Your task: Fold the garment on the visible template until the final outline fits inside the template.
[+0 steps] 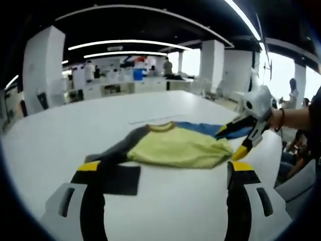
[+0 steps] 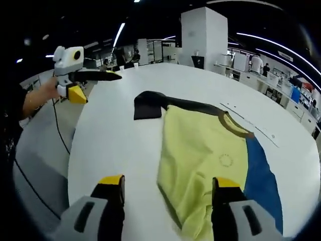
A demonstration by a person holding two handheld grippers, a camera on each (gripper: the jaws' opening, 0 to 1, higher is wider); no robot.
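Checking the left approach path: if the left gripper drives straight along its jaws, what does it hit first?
Probably the dark sleeve of the yellow shirt, lying on the white table just beyond the open left gripper. Depth is unclear; the yellow body follows.

Left gripper (image 1: 165, 173) jaws apart (yellow-tipped), right gripper (image 2: 168, 188) jaws apart, both held low

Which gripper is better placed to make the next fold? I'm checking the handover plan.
Probably the right gripper: its open jaws straddle the near edge of the yellow garment, with the blue part beside it. The left gripper, also open, sits by the dark sleeve, short of the body.
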